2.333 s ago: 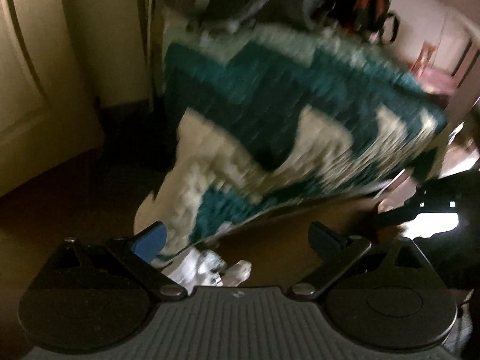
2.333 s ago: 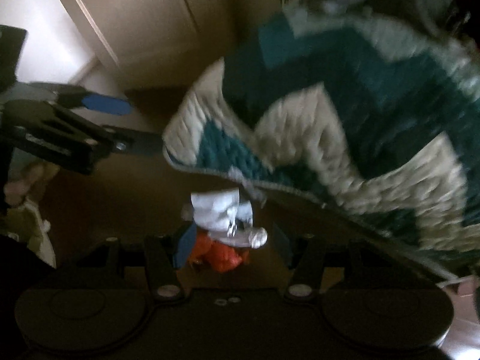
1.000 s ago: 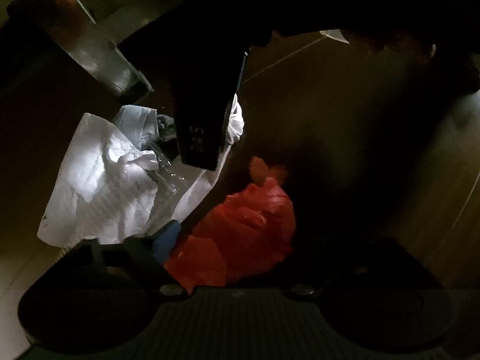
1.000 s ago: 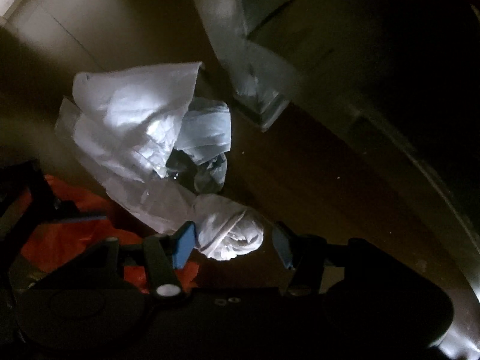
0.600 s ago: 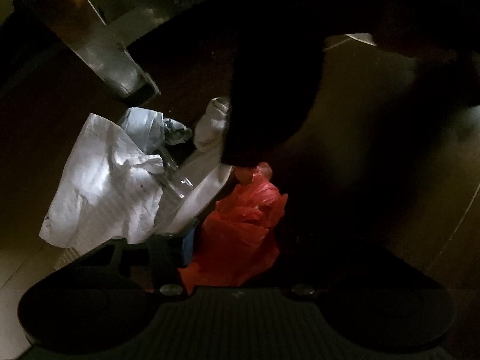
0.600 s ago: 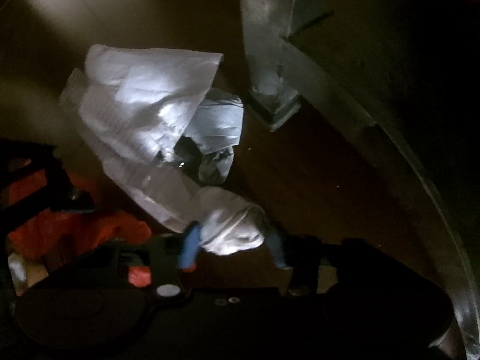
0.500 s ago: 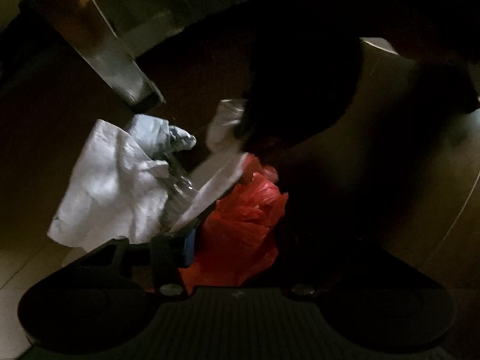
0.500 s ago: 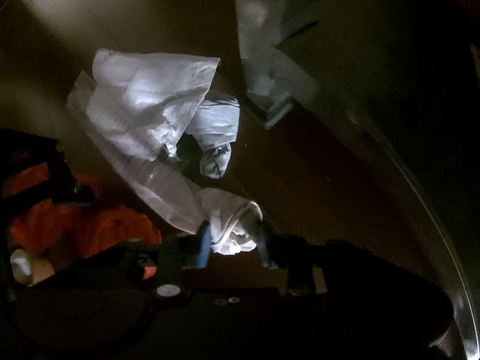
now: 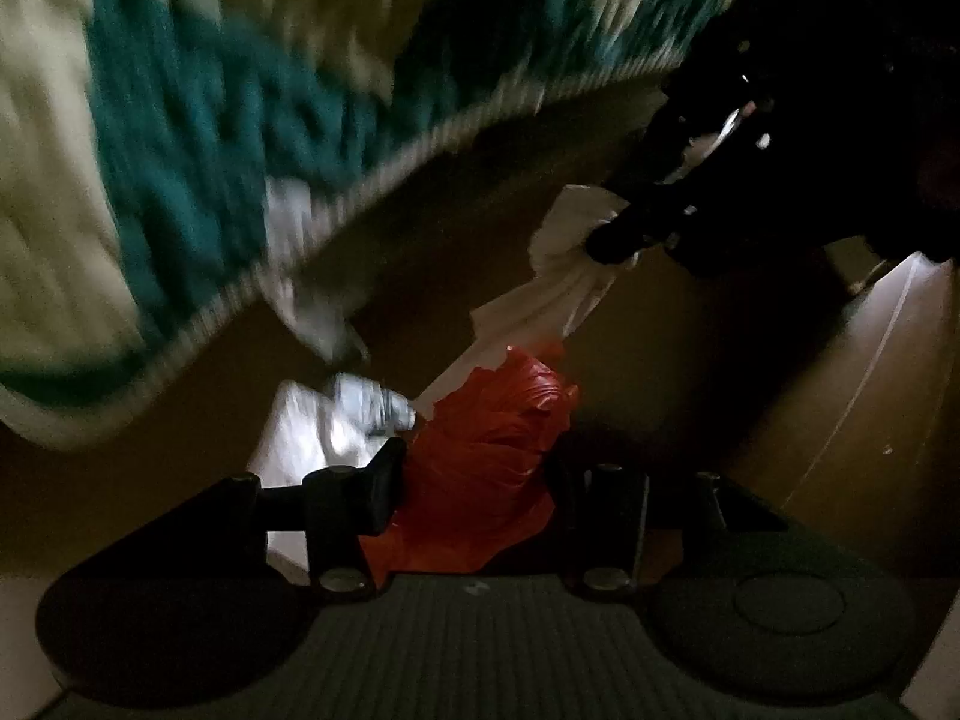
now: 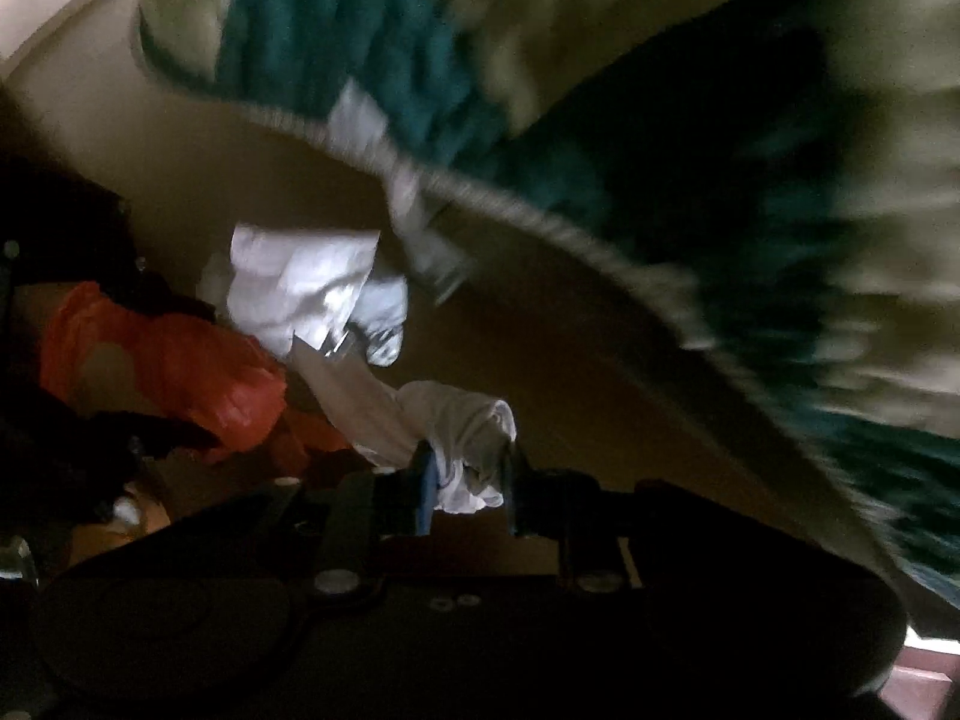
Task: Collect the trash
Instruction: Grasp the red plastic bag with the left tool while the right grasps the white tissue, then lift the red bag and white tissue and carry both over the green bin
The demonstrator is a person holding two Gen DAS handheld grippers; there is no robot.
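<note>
Left tongs (image 9: pixel 474 480), low in the middle of their own view, are clamped on a crumpled red plastic bag (image 9: pixel 486 444), which bulges up between the two dark fingers. Right tongs (image 10: pixel 465 480), low in the middle of the other view, have a knotted end of a white plastic bag (image 10: pixel 462 420) between their fingers, and the jaws are closing on it with the pads already pressing the knot. More of that white bag, with a shiny wrapper, trails up and to the left (image 10: pixel 300 294) in the right view, and the red bag shows again at the far left there. Both pieces of trash look picked up, so the gathering seems well on; what remains, as I judge it, is carrying them to a bin, and no bin is in sight. A teal and cream quilt (image 9: pixel 180 120), blurred, fills the upper left of the left view and hangs close over the brown floor (image 9: pixel 840 390), crowding the way out.
</note>
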